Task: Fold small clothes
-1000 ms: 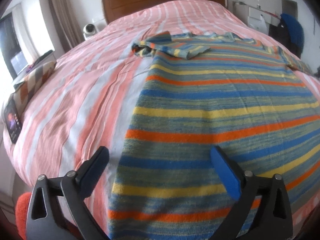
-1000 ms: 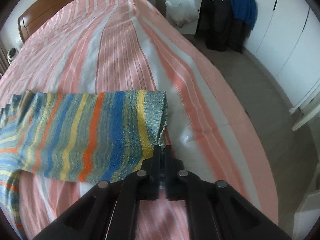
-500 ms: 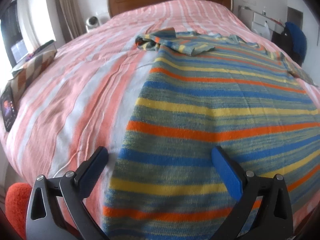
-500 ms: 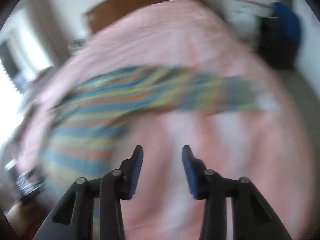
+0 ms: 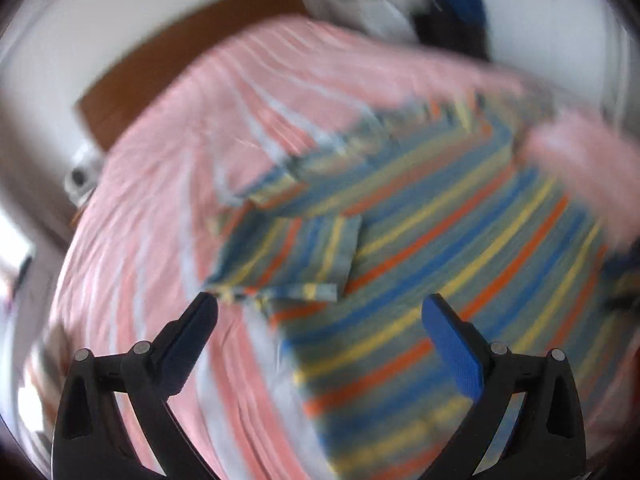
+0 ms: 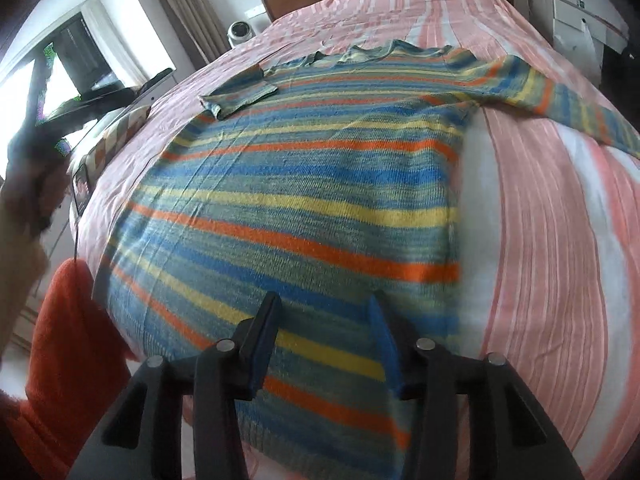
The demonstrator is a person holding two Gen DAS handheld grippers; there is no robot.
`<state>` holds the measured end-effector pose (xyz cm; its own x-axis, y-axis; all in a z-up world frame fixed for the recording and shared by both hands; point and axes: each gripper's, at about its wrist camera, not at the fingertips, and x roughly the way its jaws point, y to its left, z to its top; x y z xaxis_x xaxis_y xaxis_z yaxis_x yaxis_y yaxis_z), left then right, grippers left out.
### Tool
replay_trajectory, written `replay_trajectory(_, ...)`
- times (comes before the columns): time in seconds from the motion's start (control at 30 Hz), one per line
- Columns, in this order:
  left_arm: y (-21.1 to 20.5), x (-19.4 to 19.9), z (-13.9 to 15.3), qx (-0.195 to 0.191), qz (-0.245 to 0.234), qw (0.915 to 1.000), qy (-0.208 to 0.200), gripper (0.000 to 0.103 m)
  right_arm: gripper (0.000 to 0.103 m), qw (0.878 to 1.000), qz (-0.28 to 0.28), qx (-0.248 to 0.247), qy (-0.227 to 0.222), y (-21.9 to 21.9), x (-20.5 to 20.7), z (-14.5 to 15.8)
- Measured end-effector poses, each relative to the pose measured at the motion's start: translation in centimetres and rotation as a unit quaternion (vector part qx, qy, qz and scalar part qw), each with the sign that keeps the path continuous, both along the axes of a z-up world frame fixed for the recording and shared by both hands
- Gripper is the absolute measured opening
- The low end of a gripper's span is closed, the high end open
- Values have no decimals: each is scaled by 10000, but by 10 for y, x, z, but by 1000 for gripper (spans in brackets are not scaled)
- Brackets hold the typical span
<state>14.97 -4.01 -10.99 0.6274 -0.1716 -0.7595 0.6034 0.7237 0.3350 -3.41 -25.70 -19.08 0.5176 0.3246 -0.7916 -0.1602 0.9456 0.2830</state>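
Now the striped sweater (image 6: 304, 184) lies flat on the bed (image 6: 560, 240); the right gripper (image 6: 322, 322) has let go of the sleeve (image 6: 560, 100), jaws apart; the left gripper (image 5: 320, 320), wide open, swings toward the folded sleeve (image 5: 296, 256).

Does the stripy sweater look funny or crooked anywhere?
A little. The sweater lies flat on the bed, but its sleeves don't match: the left sleeve is folded in over the chest, while the right sleeve sticks straight out. Nothing looks torn.
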Motion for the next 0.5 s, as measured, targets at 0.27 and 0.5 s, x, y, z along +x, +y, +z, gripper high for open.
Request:
replay_trajectory(0.27,-2,85,-62,-31,670,9925,1018,10,47,9999,-18,-40,-122,4,-8,0)
replay_trajectory(0.5,142,122,2,-1989,3249,9239,365,8,51,9998,17,-57,-177,6,-8,-2)
